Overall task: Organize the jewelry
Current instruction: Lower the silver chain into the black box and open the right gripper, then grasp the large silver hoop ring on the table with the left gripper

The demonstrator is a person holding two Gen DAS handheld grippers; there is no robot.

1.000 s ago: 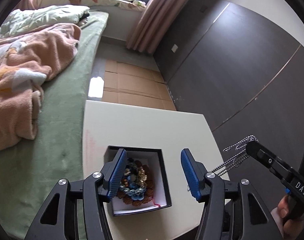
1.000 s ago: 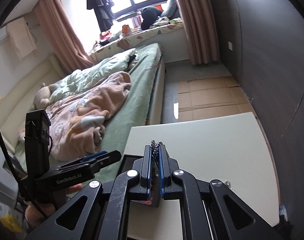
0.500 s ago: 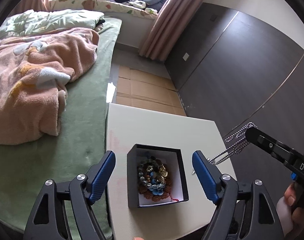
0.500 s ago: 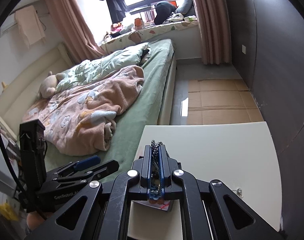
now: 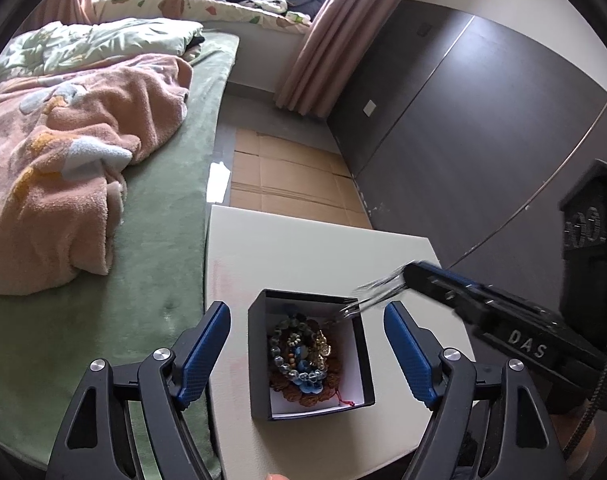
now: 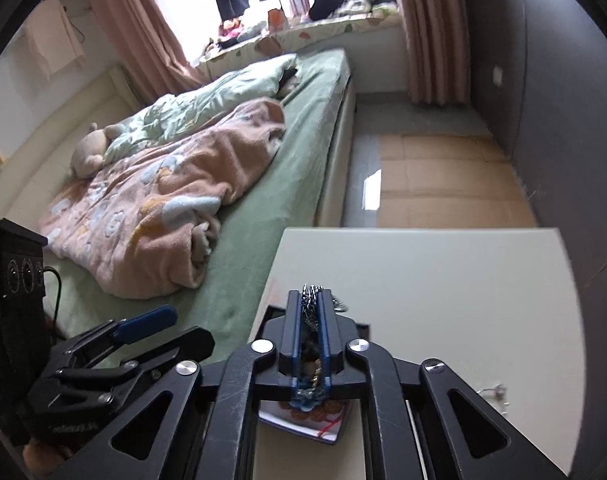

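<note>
A black box (image 5: 258,364) with a white lining sits on the pale table (image 5: 303,248), holding a heap of beaded bracelets (image 5: 299,356). My left gripper (image 5: 305,312) stands open, a blue pad on each side of the box, touching neither wall. My right gripper (image 5: 407,276) reaches in from the right with a silver chain (image 5: 377,290) hanging blurred over the box's far right corner. In the right wrist view the chain (image 6: 311,294) still sits between the narrow pads of the right gripper (image 6: 311,300), whose jaws are opening. Under them lies the box (image 6: 273,314).
A small metal piece (image 6: 493,392) lies on the table near its right edge. A bed with a green sheet (image 5: 155,240) and a pink blanket (image 5: 63,152) borders the table's left side. A dark wall (image 5: 483,140) runs along the right, with cardboard (image 5: 287,184) on the floor beyond.
My left gripper opened wider and drew back from the box. My right gripper came down and in toward the box with the chain, and its pads have parted a little.
</note>
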